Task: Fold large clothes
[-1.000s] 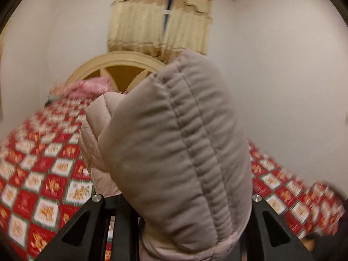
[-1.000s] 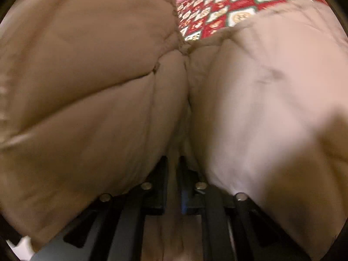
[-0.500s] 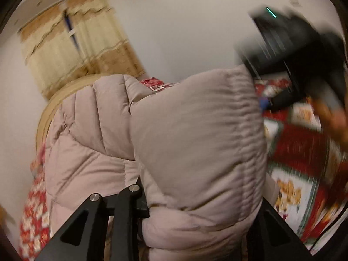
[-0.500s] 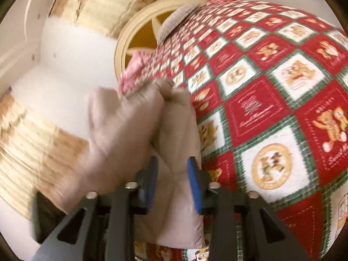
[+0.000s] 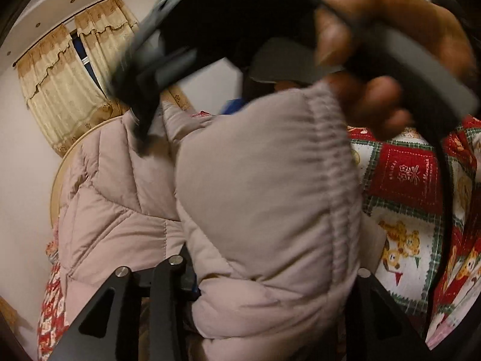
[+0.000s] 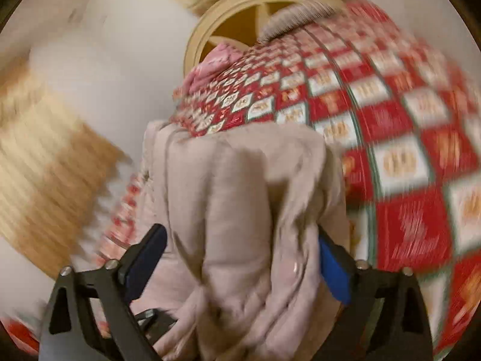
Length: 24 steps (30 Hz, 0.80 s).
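A puffy beige-pink down jacket [image 5: 264,198] lies on the bed. One of its ribbed cuffs bulges up between my left gripper's [image 5: 270,267] fingers. The left jaws are opening, but the padding still fills the gap and presses on the left pad [image 5: 192,282]. In the right wrist view, a bunched fold of the jacket [image 6: 240,198] sits between my right gripper's [image 6: 240,234] blue pads [image 6: 333,270]. Those jaws are opening wide and stand apart from the fabric. The left wrist view shows a hand [image 5: 375,60] holding the blurred right gripper above the jacket.
The bed is covered by a red, white and green patchwork quilt [image 6: 399,126] with teddy bears [image 5: 399,240]. A round cream headboard [image 6: 240,6] and a pink pillow [image 6: 216,60] are at its far end. Yellow curtains [image 5: 66,84] hang on the white wall.
My right gripper went from shut on the jacket to wide open and drew back. It and its hand swept close across the top of the left view. The left gripper rolled and dropped with the cuff.
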Motion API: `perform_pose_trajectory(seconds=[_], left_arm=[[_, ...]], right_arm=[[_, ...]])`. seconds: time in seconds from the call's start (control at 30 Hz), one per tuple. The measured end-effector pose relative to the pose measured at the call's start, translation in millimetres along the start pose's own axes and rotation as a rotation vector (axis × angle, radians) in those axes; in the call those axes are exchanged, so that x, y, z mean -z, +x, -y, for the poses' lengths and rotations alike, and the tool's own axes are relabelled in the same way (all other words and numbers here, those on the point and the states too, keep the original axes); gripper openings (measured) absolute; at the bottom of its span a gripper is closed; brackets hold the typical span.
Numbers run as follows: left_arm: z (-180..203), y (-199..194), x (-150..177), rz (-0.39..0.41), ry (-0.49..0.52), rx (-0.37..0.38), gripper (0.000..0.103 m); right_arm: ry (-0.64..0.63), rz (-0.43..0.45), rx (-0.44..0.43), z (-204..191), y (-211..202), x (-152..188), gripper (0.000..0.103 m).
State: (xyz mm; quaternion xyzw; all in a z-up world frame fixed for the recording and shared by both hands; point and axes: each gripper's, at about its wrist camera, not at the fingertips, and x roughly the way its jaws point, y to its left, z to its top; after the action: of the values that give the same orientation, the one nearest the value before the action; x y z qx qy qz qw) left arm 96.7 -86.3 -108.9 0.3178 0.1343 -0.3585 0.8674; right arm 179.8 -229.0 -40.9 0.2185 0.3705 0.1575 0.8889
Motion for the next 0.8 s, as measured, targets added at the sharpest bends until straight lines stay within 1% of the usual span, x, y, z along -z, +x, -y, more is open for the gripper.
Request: perform_pose_trajectory(seconds=[0.03, 0.07, 0.1, 0.13, 0.17, 0.23, 0.27, 0.3, 0.33, 0.4, 0.47, 0.53, 0.57, 0.6, 0.67, 0.73, 0.8], left_arm=[[-2.3, -2.2, 0.3, -0.006, 0.003, 0.006, 0.046], [-5.0, -5.6, 1.2, -0.011, 0.007, 0.023, 0.047], [-8.3, -12.6, 2.4, -0.012, 0.015, 0.048, 0.048], [-10.6, -17.4, 4.0, -0.011, 0.02, 0.067, 0.049], [-14.8, -25.7, 6.5, -0.005, 0.02, 0.096, 0.049], [-28.3, -49.3, 16.5, 0.015, 0.002, 0.191, 0.05], [-39.8, -62.8, 23.3, 0.022, -0.021, 0.25, 0.05], [-49.2, -71.8, 27.8, 0.02, -0.044, 0.292, 0.05], [-61.7, -81.5, 32.4, 0.014, -0.079, 0.332, 0.05], [-95.8, -97.9, 36.5, 0.011, -0.176, 0.374, 0.05], [-132.5, -107.6, 34.5, 0.021, -0.297, 0.354, 0.05], [-166.7, -104.8, 19.8, 0.036, -0.42, 0.286, 0.05], [-184.7, -97.8, 12.4, 0.039, -0.486, 0.245, 0.052], [-202.3, -84.3, -1.0, 0.036, -0.549, 0.207, 0.054], [-219.9, -58.6, -23.4, 0.029, -0.621, 0.158, 0.054], [-225.9, -24.1, -42.7, 0.024, -0.666, 0.148, 0.054], [-223.5, 8.7, -55.1, -0.009, -0.695, 0.147, 0.054]], right_arm=[[-0.085, -0.013, 0.063, -10.4, 7.2, -4.2, 0.06], [-0.128, -0.031, 0.089, -14.4, 13.5, -4.9, 0.056], [-0.136, -0.039, 0.089, -9.6, 13.5, -2.6, 0.049], [-0.138, -0.053, 0.091, -6.7, 19.1, 0.7, 0.045], [-0.143, -0.056, 0.098, -4.1, 20.5, 4.9, 0.044], [-0.155, -0.045, 0.117, 5.9, 25.2, 10.1, 0.043], [-0.142, -0.039, 0.12, 13.8, 29.6, 8.2, 0.043], [-0.114, -0.033, 0.114, 19.0, 33.5, 8.6, 0.043], [-0.077, -0.024, 0.101, 26.2, 32.6, 12.3, 0.043], [-0.018, -0.004, 0.081, 37.3, 35.0, 16.8, 0.044], [0.038, 0.013, 0.053, 40.4, 34.2, 20.7, 0.045], [0.11, 0.037, 0.01, 48.9, 35.4, 29.5, 0.047], [0.129, 0.048, 0.0, 48.8, 35.1, 32.2, 0.047], [0.147, 0.061, -0.006, 47.8, 34.8, 36.5, 0.047], [0.163, 0.079, -0.001, 43.5, 35.8, 42.0, 0.047], [0.153, 0.088, 0.019, 36.9, 36.1, 44.2, 0.048], [0.145, 0.091, 0.031, 34.6, 37.1, 44.1, 0.048]])
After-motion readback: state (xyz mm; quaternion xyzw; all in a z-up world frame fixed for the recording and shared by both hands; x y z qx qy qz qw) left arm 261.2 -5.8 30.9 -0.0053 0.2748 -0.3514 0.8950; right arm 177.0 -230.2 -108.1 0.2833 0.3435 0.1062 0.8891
